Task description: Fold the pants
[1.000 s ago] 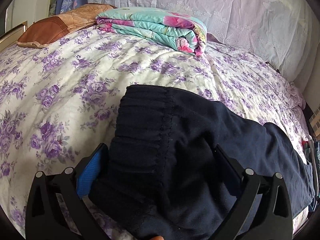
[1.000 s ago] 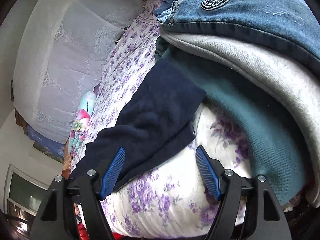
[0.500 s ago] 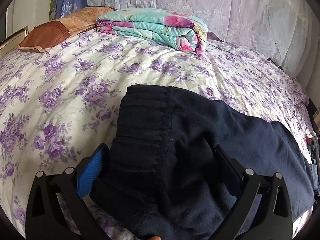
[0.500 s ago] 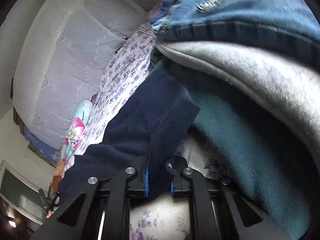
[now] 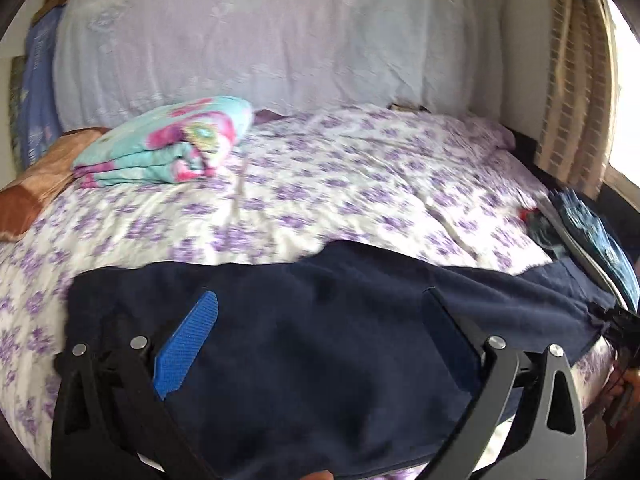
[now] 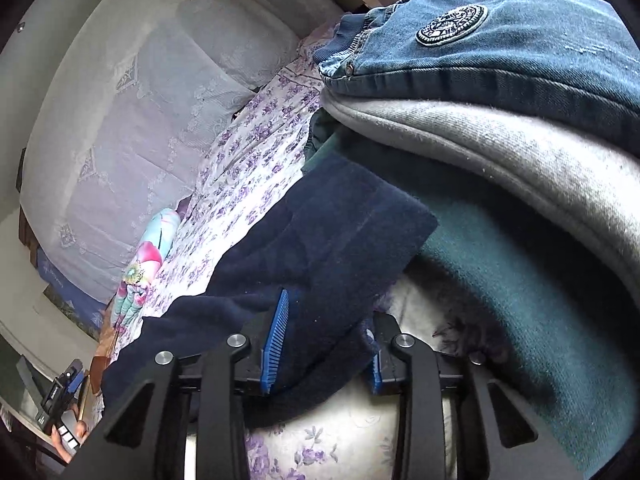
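Navy pants [image 5: 320,340] lie on floral bedsheet [image 5: 360,184] beside folded clothes [image 6: 500,140].

Left gripper [image 5: 316,336] swinging away from waistband toward the legs, now over mid pants [image 5: 320,360], view blurring, right gripper [image 6: 320,344] having pinched the cuff, jaws now opening with cuff fabric between pads.

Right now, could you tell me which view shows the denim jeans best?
The right wrist view: the denim jeans lie close and sharp on the clothes pile, round patch visible. The left wrist view shows only a blurred sliver at its right edge.
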